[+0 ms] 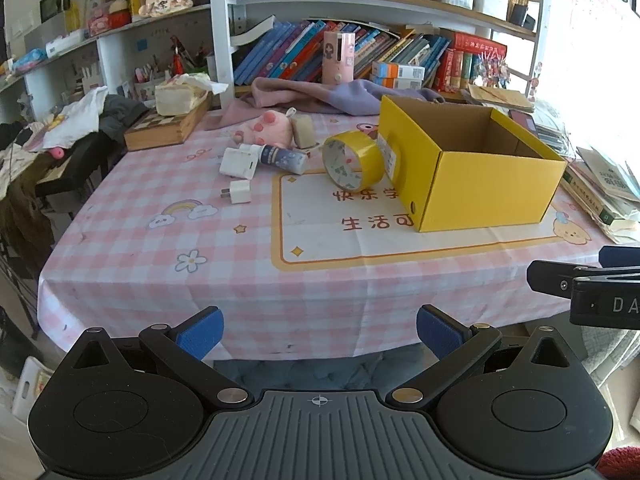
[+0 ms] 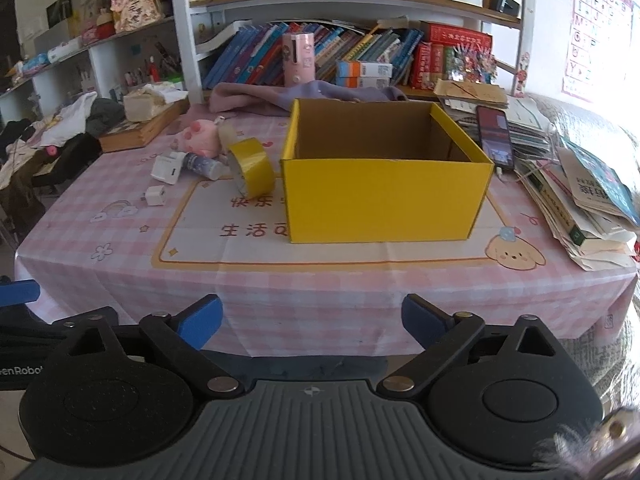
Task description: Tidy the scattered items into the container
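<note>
Both spread wide, nothing pinched — left gripper (image 1: 320, 334) and right gripper (image 2: 312, 322) (short of the table (image 2: 320, 280)); yellow box (image 2: 384, 200) empty.

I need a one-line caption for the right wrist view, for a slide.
Open right claw faces the yellow box; tape roll, chargers and pink plush lie scattered left of it.

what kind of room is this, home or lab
Most likely a home study or child's room: crowded bookshelves behind the table, a pink gingham cartoon tablecloth, and an alphabet poster on the wall.
</note>
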A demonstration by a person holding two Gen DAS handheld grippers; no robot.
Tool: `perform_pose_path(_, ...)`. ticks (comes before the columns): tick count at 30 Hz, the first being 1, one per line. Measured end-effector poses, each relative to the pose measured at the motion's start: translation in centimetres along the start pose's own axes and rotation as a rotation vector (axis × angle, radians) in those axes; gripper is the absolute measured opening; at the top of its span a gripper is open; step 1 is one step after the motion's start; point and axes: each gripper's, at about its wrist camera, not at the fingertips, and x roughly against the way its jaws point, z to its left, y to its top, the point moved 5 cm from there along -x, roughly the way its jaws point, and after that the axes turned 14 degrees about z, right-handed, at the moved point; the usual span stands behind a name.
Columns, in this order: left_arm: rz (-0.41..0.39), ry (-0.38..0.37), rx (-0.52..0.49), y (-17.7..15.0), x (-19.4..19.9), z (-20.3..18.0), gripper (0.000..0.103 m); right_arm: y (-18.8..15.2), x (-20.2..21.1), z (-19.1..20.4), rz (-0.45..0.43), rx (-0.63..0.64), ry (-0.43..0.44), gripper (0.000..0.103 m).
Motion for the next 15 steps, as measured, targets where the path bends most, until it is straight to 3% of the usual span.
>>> perform_pose_path(15,0.011,-0.023,0.021,0.3,-0.8,1.6,0.103,0.9,-1.5,2.0,0.017,0.061,0.018,0.091)
